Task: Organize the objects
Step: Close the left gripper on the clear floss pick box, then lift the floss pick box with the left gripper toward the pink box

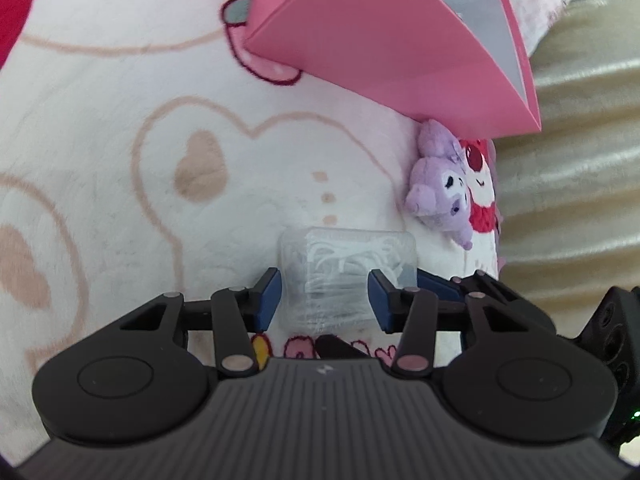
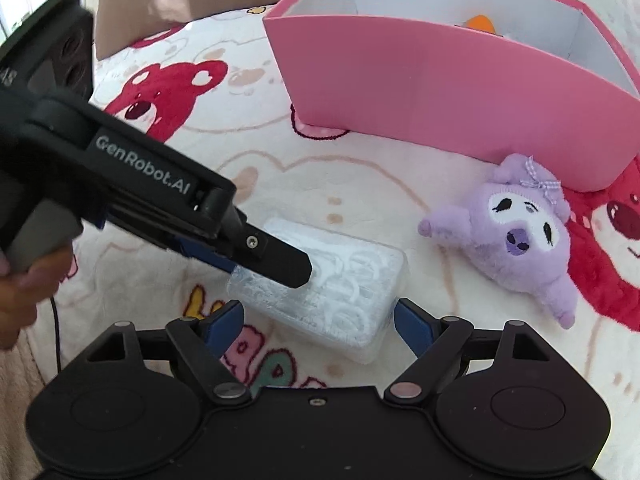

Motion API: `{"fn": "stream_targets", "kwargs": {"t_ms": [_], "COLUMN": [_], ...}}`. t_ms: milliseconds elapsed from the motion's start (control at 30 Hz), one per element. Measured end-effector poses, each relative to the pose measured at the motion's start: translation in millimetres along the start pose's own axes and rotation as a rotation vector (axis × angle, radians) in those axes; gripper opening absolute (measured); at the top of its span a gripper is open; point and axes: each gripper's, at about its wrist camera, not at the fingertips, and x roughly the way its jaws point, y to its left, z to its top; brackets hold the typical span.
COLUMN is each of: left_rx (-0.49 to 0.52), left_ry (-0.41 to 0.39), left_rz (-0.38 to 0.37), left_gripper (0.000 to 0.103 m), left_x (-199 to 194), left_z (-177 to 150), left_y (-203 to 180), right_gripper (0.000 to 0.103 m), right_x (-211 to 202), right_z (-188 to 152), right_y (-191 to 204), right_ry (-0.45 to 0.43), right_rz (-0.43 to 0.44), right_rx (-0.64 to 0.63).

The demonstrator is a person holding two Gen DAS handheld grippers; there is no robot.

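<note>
Bear blanket (image 2: 168, 92) lies under everything. Left claw (image 1: 323, 300) pinches the clear box (image 1: 340, 276); right claw (image 2: 318, 322) sits wide open around it, low in the frame.

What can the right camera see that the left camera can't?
Only the right wrist view shows the whole left gripper from outside, the hand holding it, a red bear print, and the toy's bow.

Only the left wrist view shows the tan ribbed cover past the blanket's edge.

Both show the pink box with something orange inside, the purple toy, the clear box and the blanket.
</note>
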Motion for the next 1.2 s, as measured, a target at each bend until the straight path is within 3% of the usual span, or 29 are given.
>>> {"fn": "stream_targets", "kwargs": {"t_ms": [100,333,967,1200], "left_rx": [-0.038,-0.013,0.036,0.105], "left_ry": [-0.002,0.004,-0.002,-0.036], "left_rz": [-0.011,0.012,0.04,0.081], "left_gripper": [0.045,0.045,0.046,0.046], "left_x": [0,5,5,1], "left_z": [1,1,-7,-13], "left_y": [3,0,-10,-23], "right_gripper": [0.092,0.097,0.096,0.096], "right_x": [8,20,17,12], "right_z": [-1,-2,-15,-17], "right_y": [3,8,13,13], "right_ry": [0.005,-0.016,-0.05,-0.062], "right_rz": [-0.006,-0.048,-0.083,-0.077], "right_rx": [0.013,0.035,0.03,0.03]}}
